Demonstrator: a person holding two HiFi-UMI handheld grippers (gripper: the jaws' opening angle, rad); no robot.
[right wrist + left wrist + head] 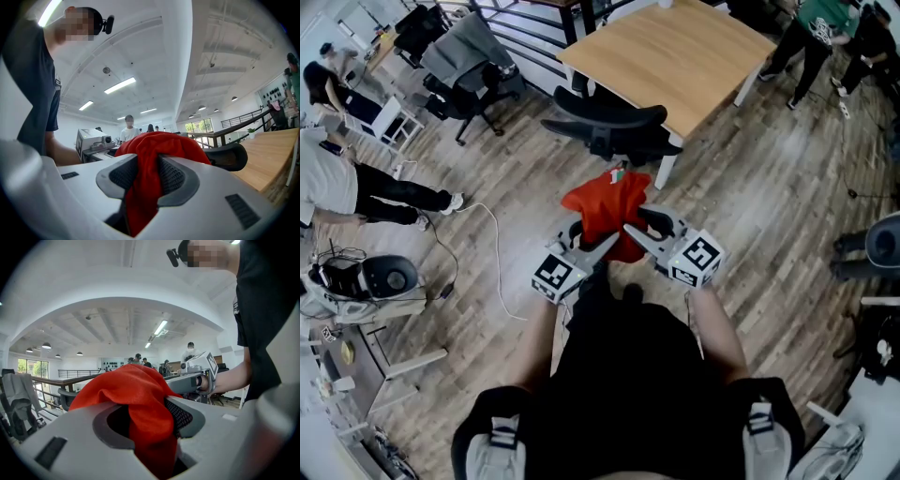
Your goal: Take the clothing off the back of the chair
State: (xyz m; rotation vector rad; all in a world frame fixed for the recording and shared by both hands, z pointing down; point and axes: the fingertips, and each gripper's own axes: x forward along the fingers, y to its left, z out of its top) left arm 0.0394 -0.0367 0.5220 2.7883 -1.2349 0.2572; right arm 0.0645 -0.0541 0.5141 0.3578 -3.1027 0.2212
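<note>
While both of my tools have hold of it, the red clothing (605,208) hangs bunched between them in front of me, on the near side of the black chair (609,127) that is pushed up to the wooden table (675,56). My left tool (150,418) is pinching a thick fold of the fabric, which fills the gap and spills up over the jaws. My right tool (147,176) is pinching another fold squarely between its ribbed pads. From overhead the cloth looks gathered toward me rather than draped over the backrest, though I cannot tell whether its far edge is still touching the chair.

I judge this to be the lift-off step, close to done. The next move calls for drawing both tools back and up together, keeping both pinches firm so neither fold slips out, until the garment hangs clear of the backrest.
</note>
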